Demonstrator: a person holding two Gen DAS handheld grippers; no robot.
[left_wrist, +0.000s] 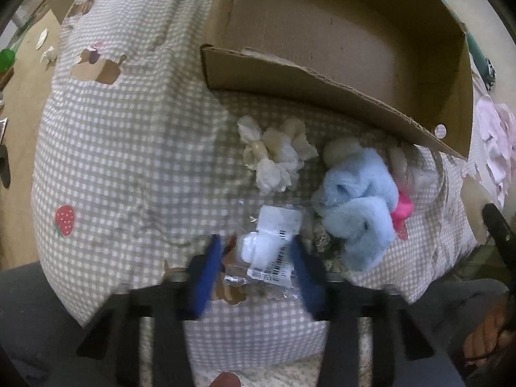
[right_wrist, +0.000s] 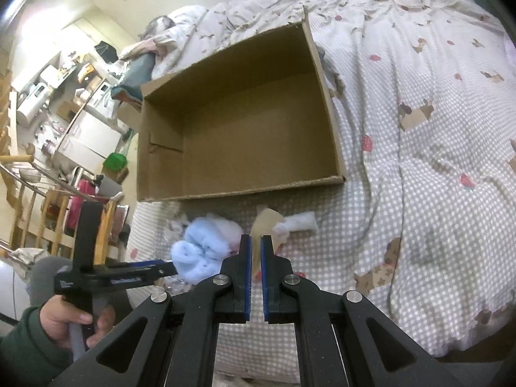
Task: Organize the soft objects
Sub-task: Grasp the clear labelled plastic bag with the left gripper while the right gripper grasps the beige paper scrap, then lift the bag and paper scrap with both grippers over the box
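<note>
A clear plastic packet [left_wrist: 270,251] with white soft pieces and a barcode label lies on the checked bedspread. My left gripper [left_wrist: 258,251] is open, its blue fingers [left_wrist: 206,274] on either side of the packet. A light blue plush pile [left_wrist: 361,213] with a pink bit [left_wrist: 402,209] lies to the right, and a crumpled cream cloth [left_wrist: 277,154] lies behind. An empty cardboard box [left_wrist: 338,48] stands beyond them. In the right wrist view, my right gripper [right_wrist: 255,251] is nearly shut and empty, above the bed before the box [right_wrist: 245,122]; the blue plush [right_wrist: 196,251] sits left.
The checked bedspread [right_wrist: 419,161] with strawberry and dog prints covers the bed. A pink cloth [left_wrist: 493,142] lies at the right edge. A wooden railing [right_wrist: 38,213] and cluttered shelves [right_wrist: 64,96] stand left of the bed. The left gripper's handle [right_wrist: 87,258] is in a hand.
</note>
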